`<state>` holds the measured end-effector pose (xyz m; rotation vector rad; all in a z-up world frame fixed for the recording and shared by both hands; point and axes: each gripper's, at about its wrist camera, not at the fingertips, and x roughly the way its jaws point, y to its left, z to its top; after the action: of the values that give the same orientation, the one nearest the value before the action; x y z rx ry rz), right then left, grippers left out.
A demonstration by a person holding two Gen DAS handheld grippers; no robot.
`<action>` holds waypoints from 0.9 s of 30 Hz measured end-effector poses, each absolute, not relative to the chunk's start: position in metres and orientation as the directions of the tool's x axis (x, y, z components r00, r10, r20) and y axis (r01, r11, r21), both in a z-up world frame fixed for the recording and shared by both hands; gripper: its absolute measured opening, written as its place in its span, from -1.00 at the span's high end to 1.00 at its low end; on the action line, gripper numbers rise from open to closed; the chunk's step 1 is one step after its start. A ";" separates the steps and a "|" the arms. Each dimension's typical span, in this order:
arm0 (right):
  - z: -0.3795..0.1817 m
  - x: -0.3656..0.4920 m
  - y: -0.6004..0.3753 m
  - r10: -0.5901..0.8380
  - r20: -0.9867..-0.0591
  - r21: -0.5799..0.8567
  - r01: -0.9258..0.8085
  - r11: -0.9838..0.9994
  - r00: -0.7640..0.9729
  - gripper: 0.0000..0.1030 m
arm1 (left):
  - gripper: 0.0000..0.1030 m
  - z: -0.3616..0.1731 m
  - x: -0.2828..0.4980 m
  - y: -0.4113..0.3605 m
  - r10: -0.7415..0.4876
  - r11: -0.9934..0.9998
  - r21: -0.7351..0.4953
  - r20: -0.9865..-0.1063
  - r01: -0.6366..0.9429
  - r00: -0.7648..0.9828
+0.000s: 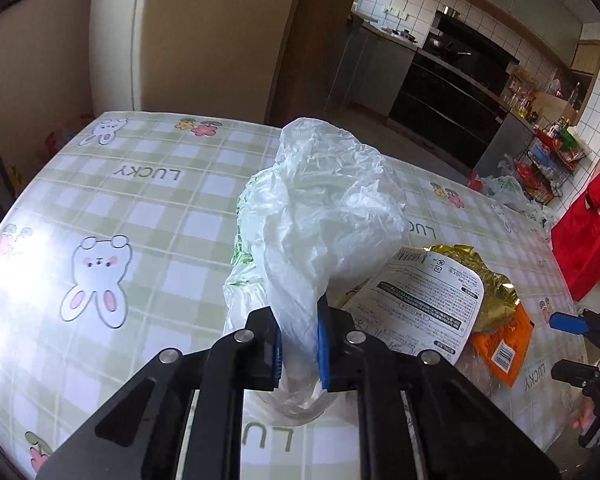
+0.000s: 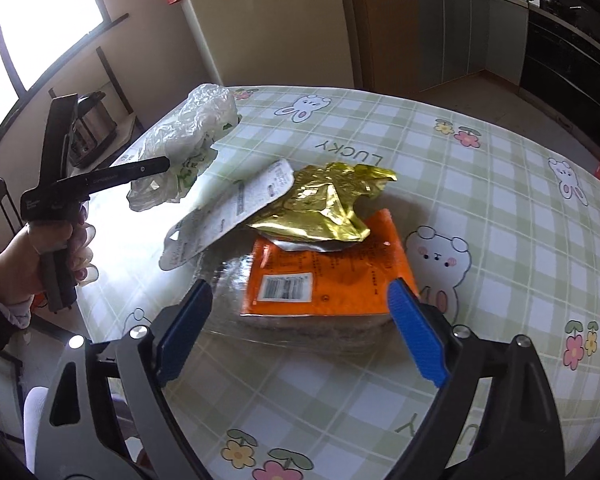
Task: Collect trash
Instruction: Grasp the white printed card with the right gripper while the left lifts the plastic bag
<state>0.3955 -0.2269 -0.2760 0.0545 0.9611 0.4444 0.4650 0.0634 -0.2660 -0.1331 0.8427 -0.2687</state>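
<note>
2 wrappers mid-table — edges seemingly clear.

Crumpled white plastic bag stands beside gold wrapper lying atop orange packet.

Both views ride behind their own tongs, tilted steeply down at the desk from close above. The left view faces the kitchen; the right one looks across from the other side — both share the white plastic bag and gold wrapper.
</note>
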 end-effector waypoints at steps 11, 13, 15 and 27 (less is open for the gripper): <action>-0.301 0.417 -0.144 0.495 -0.779 0.382 -0.333 0.862 0.386 -0.03 | 0.74 -0.274 0.392 0.109 -0.246 0.969 -0.202 -0.719 0.144 0.650; -0.307 0.425 -0.140 0.487 -0.781 0.404 -0.280 0.871 0.390 0.04 | 0.75 -0.273 0.382 0.117 -0.234 0.971 -0.200 -0.707 0.129 0.667; -0.312 0.433 -0.139 0.479 -0.783 0.424 -0.223 0.878 0.397 0.10 | 0.75 -0.270 0.371 0.122 -0.225 0.973 -0.191 -0.693 0.126 0.685; -0.333 0.453 -0.143 0.467 -0.780 0.515 0.003 0.857 0.417 0.81 | 0.74 -0.250 0.302 0.132 -0.253 0.964 -0.225 -0.620 0.141 0.743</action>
<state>0.4532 -0.1432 -0.3329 0.4822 1.1121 0.3051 0.3018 0.1320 -0.2498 -0.1677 0.7015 -0.2166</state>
